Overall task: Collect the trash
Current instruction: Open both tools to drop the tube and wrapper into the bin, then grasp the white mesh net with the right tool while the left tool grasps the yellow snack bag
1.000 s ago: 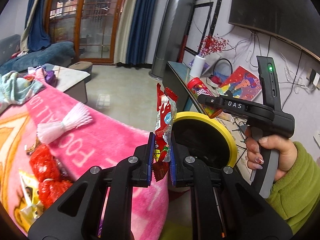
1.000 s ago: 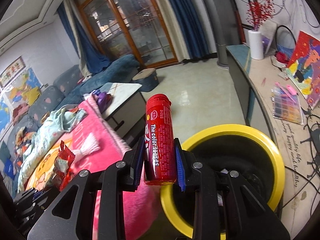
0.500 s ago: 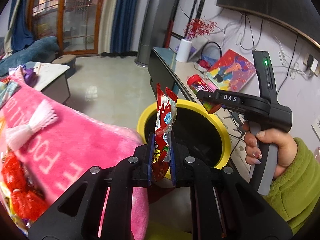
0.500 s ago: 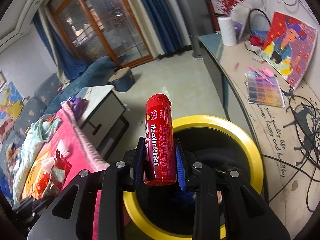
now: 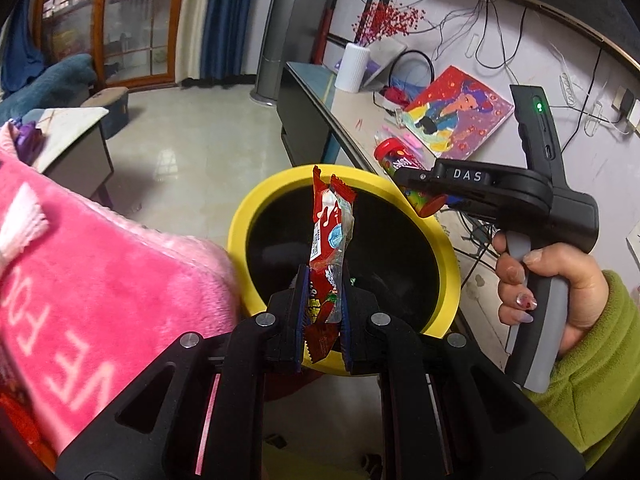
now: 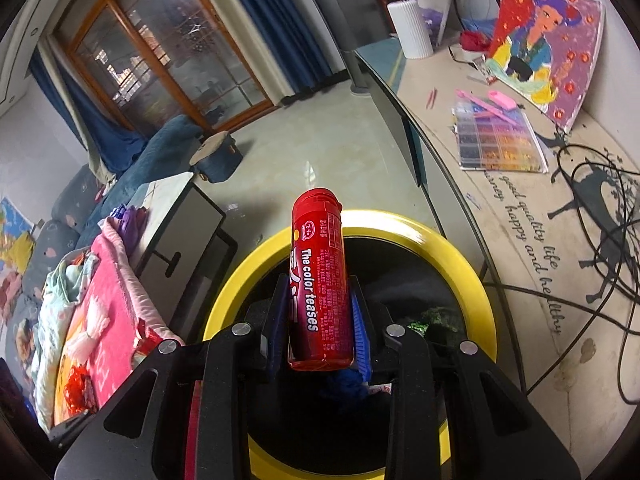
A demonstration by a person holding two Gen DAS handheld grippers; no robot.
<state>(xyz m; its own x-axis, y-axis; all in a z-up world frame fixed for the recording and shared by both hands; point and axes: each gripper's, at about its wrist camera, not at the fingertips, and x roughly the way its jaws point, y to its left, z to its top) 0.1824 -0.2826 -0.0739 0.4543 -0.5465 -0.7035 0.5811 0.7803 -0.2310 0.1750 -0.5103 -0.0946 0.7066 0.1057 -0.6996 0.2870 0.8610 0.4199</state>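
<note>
Hovering over the yellow-rimmed black trash bin point(image 5: 448, 256), the left gripper point(image 5: 323, 312) pinched a crinkled red plastic snack wrapper point(image 5: 330, 240), while the right gripper point(image 6: 320, 320) clamped a red cylindrical candy tube point(image 6: 320, 280). Neither was dropped yet; more red wrappers point(image 6: 80, 388) lay on the pink plush blanket point(image 5: 100, 288) by its edge.

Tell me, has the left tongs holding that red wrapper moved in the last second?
Yes. The left tongs with the red wrapper have swung away from the pink blanket and now sit over the yellow-rimmed bin.
</note>
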